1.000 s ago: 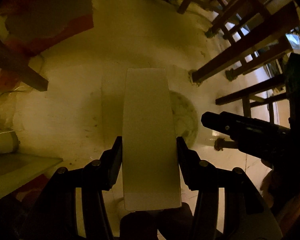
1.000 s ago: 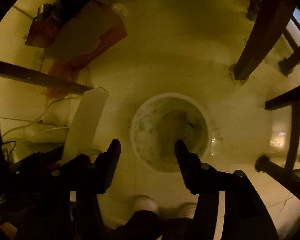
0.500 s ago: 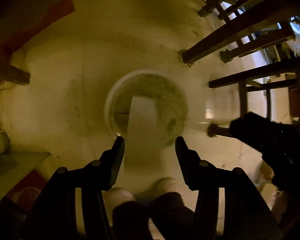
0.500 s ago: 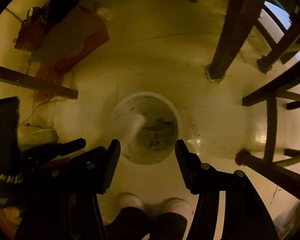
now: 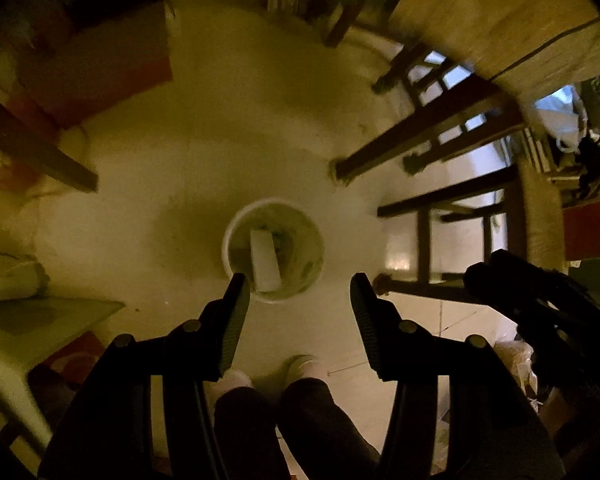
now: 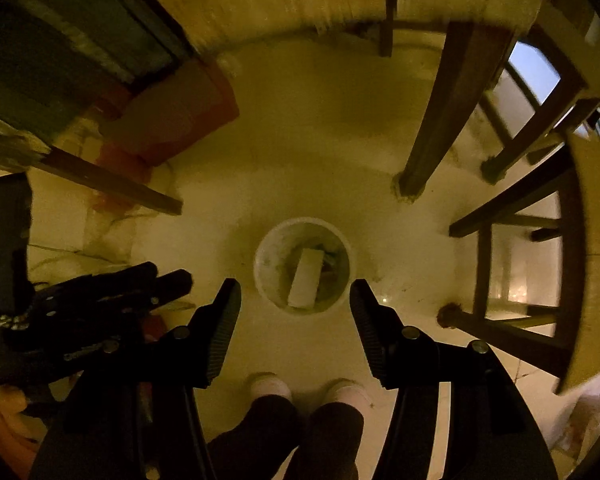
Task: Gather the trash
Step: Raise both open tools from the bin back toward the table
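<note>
A round white trash bin [image 5: 236, 222] stands on the pale floor far below me; it also shows in the right wrist view [image 6: 268, 240]. A white rectangular carton [image 5: 265, 260] lies inside it on other trash, also visible in the right wrist view [image 6: 306, 278]. My left gripper [image 5: 299, 300] is open and empty, high above the bin. My right gripper [image 6: 295, 304] is open and empty, also high above the bin. The right gripper shows at the right edge of the left wrist view [image 5: 540, 300], and the left gripper at the left of the right wrist view [image 6: 100, 300].
Dark wooden chair and table legs [image 5: 420, 144] stand right of the bin, also in the right wrist view [image 6: 440, 120]. A red-edged box [image 5: 100, 64] sits at the far left. A wooden tabletop [image 5: 500, 20] is at the upper right. The person's feet [image 6: 308, 390] are just below the bin.
The left gripper opened and let go of the white carton, which fell into the bin. Both grippers then rose well away from the floor.
</note>
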Available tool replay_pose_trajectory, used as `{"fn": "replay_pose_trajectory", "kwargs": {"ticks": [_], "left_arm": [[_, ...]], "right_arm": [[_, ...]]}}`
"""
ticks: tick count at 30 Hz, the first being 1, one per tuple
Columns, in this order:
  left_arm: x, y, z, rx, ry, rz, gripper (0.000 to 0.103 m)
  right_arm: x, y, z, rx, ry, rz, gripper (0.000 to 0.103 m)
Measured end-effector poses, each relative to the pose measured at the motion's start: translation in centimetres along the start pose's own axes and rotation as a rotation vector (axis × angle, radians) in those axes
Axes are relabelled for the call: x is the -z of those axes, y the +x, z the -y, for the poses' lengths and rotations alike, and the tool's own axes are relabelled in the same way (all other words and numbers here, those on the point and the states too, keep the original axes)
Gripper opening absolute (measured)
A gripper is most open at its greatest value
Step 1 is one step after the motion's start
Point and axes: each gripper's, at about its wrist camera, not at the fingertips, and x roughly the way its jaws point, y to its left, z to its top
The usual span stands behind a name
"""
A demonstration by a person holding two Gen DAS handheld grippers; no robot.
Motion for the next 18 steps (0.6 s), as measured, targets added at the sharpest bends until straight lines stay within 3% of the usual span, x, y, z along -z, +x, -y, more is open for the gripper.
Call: {"fn": "replay_pose_trajectory", "kwargs": {"ticks": [8, 12, 18], "left_arm": [[-0.8, -16.2, 3.5, -0.024, 0.051, 0.18, 0.051], [-0.8, -24.6, 5.5, -0.054, 0.104, 0.313, 0.051], [-0.6, -36.3, 8.1, -0.021, 0.159, 0.525, 0.051]], "right_arm": [[-1.9, -12.6, -4.2, 0.0, -0.035, 0.123, 0.053], [-2.9, -19.7, -6.9, 0.002, -0.086, 0.218, 0.053], [-3.4, -30.0, -10.8, 0.018, -0.145, 0.386, 0.053]]}}
